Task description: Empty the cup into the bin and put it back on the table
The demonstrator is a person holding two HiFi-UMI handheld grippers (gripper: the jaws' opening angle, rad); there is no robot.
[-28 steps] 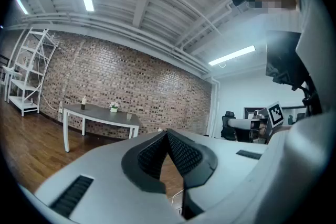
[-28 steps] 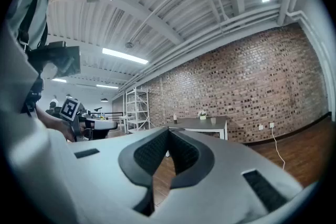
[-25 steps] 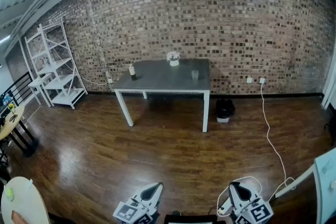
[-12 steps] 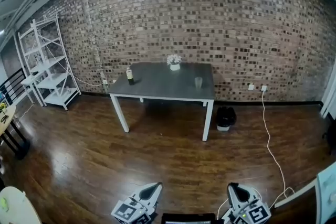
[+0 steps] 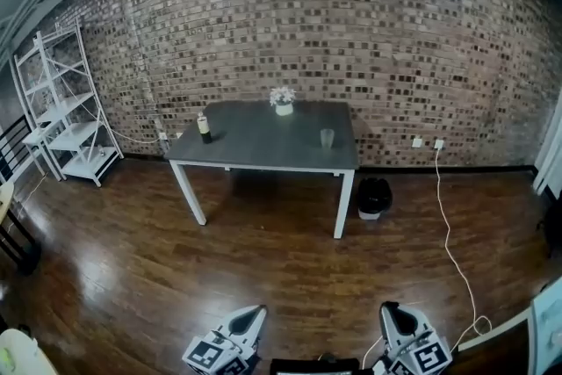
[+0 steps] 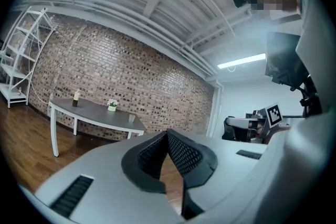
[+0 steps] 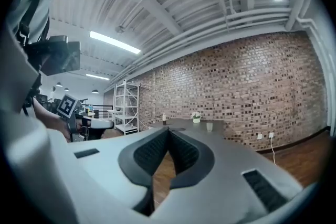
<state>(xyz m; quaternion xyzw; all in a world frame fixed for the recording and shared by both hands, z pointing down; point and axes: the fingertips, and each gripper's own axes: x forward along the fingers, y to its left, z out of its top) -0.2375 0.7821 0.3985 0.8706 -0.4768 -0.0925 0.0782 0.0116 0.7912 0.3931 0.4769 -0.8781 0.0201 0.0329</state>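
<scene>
A clear cup (image 5: 327, 137) stands near the right end of the grey table (image 5: 263, 149) by the brick wall, far ahead of me. A black bin (image 5: 372, 198) sits on the floor just right of the table's right front leg. Both grippers are low at the bottom edge, well short of the table. My left gripper (image 5: 249, 318) has its jaws closed tip to tip on nothing, as the left gripper view (image 6: 168, 134) shows. My right gripper (image 5: 392, 315) is likewise shut and empty (image 7: 169, 129). The cup shows small in both gripper views (image 6: 131, 118) (image 7: 209, 126).
On the table also stand a small dark bottle (image 5: 205, 127) at the left end and a white flower pot (image 5: 283, 101) at the back. A white shelf unit (image 5: 61, 105) stands at the left wall. A white cable (image 5: 452, 233) trails across the wooden floor at the right.
The table, cup and bin have grown larger and nearer in the head view. The shelf has slid left and the round table at the lower left has almost left the picture. Both grippers stay shut.
</scene>
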